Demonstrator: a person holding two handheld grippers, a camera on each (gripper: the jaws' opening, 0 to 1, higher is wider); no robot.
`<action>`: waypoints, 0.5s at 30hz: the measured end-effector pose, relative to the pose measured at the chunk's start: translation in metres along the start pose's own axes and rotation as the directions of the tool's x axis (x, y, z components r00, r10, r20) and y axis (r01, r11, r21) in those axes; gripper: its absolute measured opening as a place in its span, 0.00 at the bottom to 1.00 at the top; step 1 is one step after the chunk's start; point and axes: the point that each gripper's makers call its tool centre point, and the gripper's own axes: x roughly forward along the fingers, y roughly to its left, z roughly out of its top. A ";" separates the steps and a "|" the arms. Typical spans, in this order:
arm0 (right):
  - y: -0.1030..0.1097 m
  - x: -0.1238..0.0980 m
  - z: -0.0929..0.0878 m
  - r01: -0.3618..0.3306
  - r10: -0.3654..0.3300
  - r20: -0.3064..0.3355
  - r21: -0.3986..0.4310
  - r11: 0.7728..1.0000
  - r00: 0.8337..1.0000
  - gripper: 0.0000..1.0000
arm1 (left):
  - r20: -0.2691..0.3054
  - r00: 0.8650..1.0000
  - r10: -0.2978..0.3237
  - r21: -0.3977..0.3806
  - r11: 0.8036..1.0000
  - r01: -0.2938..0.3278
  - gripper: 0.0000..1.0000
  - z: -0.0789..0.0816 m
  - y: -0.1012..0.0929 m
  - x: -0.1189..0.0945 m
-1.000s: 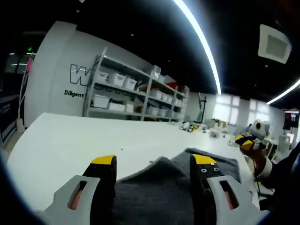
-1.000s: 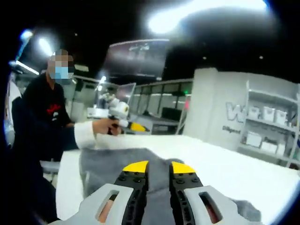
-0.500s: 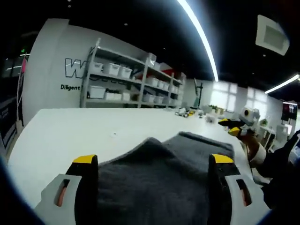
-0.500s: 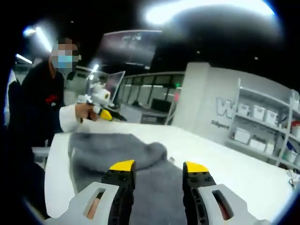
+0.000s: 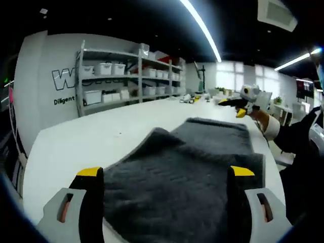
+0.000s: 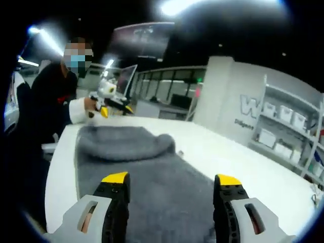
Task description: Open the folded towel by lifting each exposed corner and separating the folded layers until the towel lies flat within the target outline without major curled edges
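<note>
Grey terry towel (image 5: 187, 172) lies on the white counter (image 5: 86, 147), mostly opened out. In the left gripper view it runs from between the jaws at 6 o'clock up toward 1 o'clock; a raised ridge of cloth (image 5: 157, 135) sits at about 11 o'clock of the towel, so one layer looks not fully flat. In the right gripper view the towel (image 6: 152, 187) has a rolled, humped edge (image 6: 126, 144) at its far end, toward 11 o'clock.

Left tool (image 5: 167, 174): jaws wide apart, towel between them, nothing pinched. Right tool (image 6: 171, 181): jaws wide apart too, over the cloth, gripping nothing. The other tool also shows at 1 o'clock in the left gripper view (image 5: 242, 101) and at 10 o'clock in the right gripper view (image 6: 109, 104), each held in a hand past the far towel edge.

Step, as I judge it: between grasps, main unfold done, flattening left. Next move calls for pinching the humped far edge or a corner and drawing it outward so the roll opens. No target outline can be made out on the counter, so can't tell the fit.

Containers: white bins (image 5: 104, 68) on the shelving rack (image 5: 126, 76) at 11 o'clock; contents too small to tell.
</note>
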 end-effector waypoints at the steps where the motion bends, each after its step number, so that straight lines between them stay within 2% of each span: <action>1: -0.004 -0.001 -0.004 0.010 -0.010 -0.008 0.002 1.000 1.000 0.60 | -0.008 1.000 0.004 -0.004 1.000 -0.004 1.00 -0.003 0.003 -0.001; 4: -0.016 -0.005 -0.020 0.043 -0.042 -0.044 0.014 0.999 0.998 0.58 | -0.026 0.998 0.056 0.012 0.998 -0.056 0.98 -0.012 0.015 -0.003; 6: -0.023 -0.006 -0.033 0.070 -0.067 -0.073 0.032 0.997 0.995 0.56 | -0.035 0.997 0.068 0.003 0.998 -0.068 0.97 -0.018 0.019 -0.001; 11: -0.037 -0.009 -0.063 0.113 -0.103 -0.134 0.066 0.991 0.986 0.56 | -0.086 0.995 0.049 -0.002 0.999 -0.049 0.96 -0.037 0.019 0.004; 15: -0.051 -0.014 -0.084 0.172 -0.144 -0.177 0.152 0.973 0.974 0.51 | -0.115 0.992 0.050 0.002 0.999 -0.050 0.95 -0.048 0.019 0.005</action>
